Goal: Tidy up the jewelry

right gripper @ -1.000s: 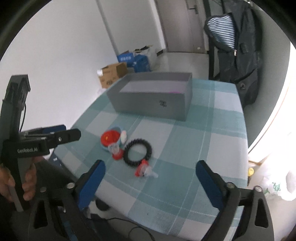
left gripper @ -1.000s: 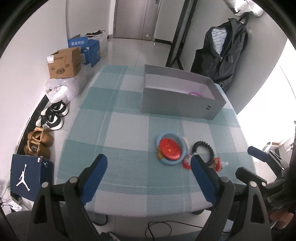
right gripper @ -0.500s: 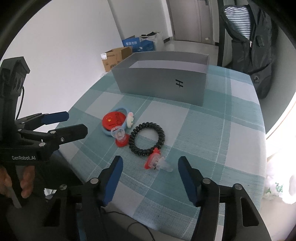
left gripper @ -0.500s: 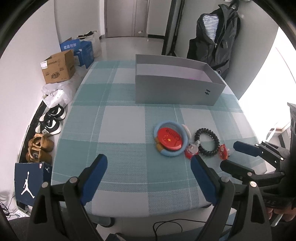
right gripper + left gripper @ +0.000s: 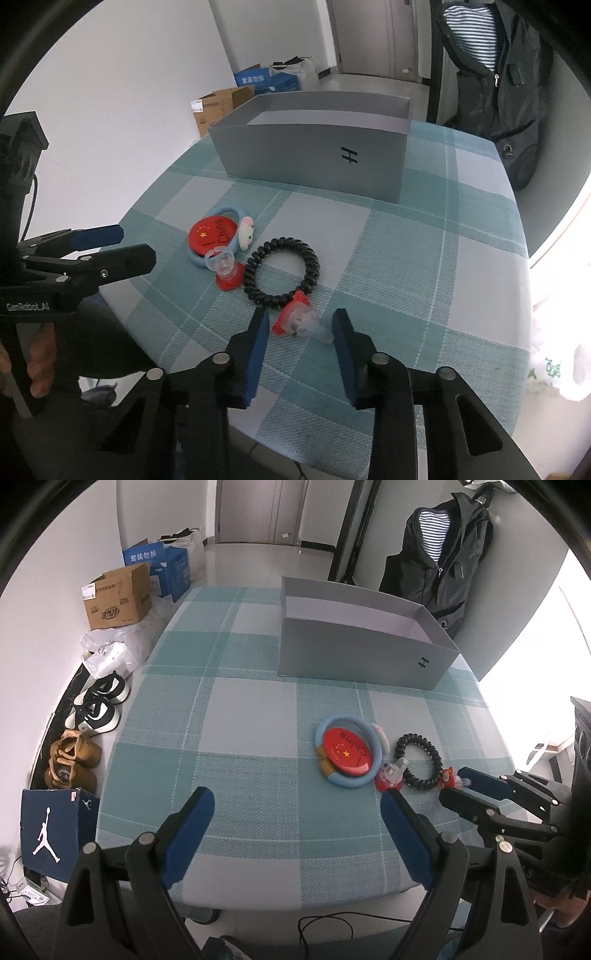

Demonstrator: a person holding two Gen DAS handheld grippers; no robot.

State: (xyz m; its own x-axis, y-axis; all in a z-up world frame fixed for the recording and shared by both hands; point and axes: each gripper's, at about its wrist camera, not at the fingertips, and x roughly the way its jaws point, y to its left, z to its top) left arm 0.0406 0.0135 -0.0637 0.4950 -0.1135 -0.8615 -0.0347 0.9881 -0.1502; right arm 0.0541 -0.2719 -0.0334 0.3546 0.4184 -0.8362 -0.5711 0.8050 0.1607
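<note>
A black coil hair tie (image 5: 282, 272) lies on the checked tablecloth (image 5: 406, 258), with a red and clear ring (image 5: 297, 320) at its near side and another (image 5: 226, 269) at its left. A blue band with a red China badge (image 5: 214, 236) lies further left. My right gripper (image 5: 300, 325) is partly open, its fingers either side of the near red ring, not touching it. My left gripper (image 5: 295, 812) is wide open and empty above the table's near edge; the same items show in its view: badge (image 5: 347, 753), hair tie (image 5: 417, 761). A grey open box (image 5: 362, 646) stands behind.
Shoes (image 5: 98, 705), cardboard boxes (image 5: 118, 596) and a Jordan shoebox (image 5: 48, 834) lie on the floor left of the table. A dark jacket (image 5: 439, 550) hangs behind the grey box. The right gripper's fingers show in the left wrist view (image 5: 480, 794).
My right gripper has moved down and forward to the near red ring and its fingers have narrowed around it. My left gripper has drifted slightly and stays open.
</note>
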